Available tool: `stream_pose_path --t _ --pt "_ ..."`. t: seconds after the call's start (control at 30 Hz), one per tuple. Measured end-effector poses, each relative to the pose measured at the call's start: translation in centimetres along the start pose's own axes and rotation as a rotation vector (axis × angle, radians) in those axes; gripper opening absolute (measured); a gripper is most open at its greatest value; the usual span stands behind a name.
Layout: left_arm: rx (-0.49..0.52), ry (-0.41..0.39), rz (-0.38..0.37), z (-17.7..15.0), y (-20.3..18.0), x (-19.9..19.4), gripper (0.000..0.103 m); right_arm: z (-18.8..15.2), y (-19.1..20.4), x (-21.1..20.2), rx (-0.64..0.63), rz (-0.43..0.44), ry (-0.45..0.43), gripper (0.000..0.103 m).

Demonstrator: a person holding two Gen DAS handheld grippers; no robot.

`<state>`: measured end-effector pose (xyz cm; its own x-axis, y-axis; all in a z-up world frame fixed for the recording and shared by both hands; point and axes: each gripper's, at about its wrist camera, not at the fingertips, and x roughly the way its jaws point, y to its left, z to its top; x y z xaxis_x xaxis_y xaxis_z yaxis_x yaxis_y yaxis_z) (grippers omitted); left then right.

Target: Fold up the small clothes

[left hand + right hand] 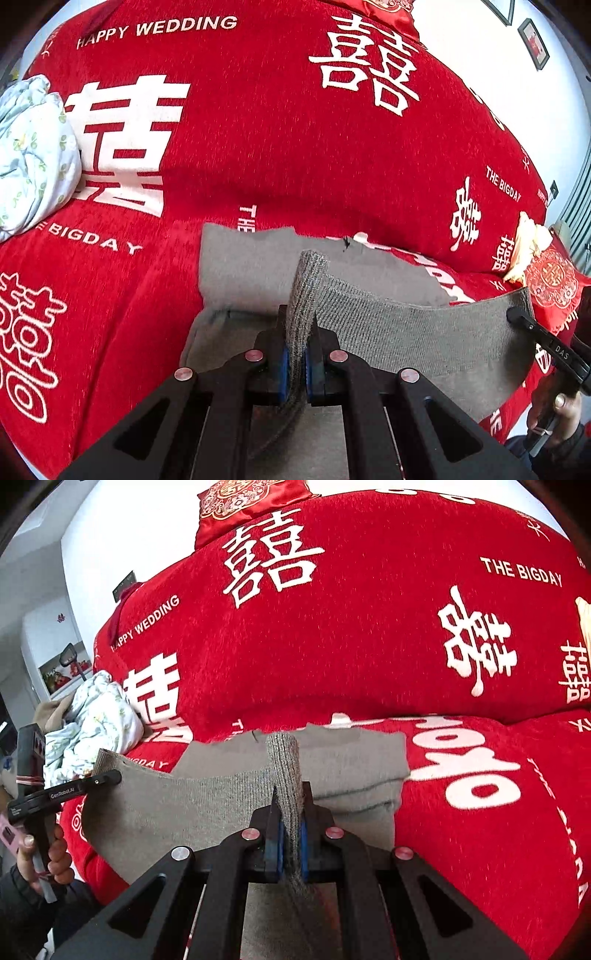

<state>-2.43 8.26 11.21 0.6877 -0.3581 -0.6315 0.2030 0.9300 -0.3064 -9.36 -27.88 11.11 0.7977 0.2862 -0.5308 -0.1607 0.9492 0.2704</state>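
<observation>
A grey knit garment (406, 332) lies on the red bedspread (258, 129), its ribbed edge lifted and stretched between both grippers. In the left wrist view, my left gripper (297, 343) is shut on one end of that edge, the rib standing up between the blue pads. My right gripper (515, 316) pinches the other end at far right, with a person's hand (565, 406) below it. The right wrist view shows my right gripper (291, 812) shut on the ribbed fabric of the garment (351, 753). At left, my left gripper (112, 776) holds the far corner.
A pale floral cloth bundle (33, 155) (96, 716) sits at the bed's left side. A red embroidered cushion (554, 284) and a cream cloth (528, 243) lie at the right. Another red cushion (251, 494) leans at the head. Picture frames (533, 42) hang on the white wall.
</observation>
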Motion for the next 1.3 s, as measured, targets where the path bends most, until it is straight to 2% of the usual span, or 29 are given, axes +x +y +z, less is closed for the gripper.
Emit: stream_pose_path --t 0.4,1.3 --pt "-0.006 -0.031 0.021 2.8 -0.3 0.7 0.007 2.4 -0.5 1.5 0.006 -0.021 -0.034 0.007" --pt "-0.009 -0.033 0.049 8.1 0.0 3.8 0.007 7.7 -1.2 6.0 0.024 -0.033 -0.033 0.007"
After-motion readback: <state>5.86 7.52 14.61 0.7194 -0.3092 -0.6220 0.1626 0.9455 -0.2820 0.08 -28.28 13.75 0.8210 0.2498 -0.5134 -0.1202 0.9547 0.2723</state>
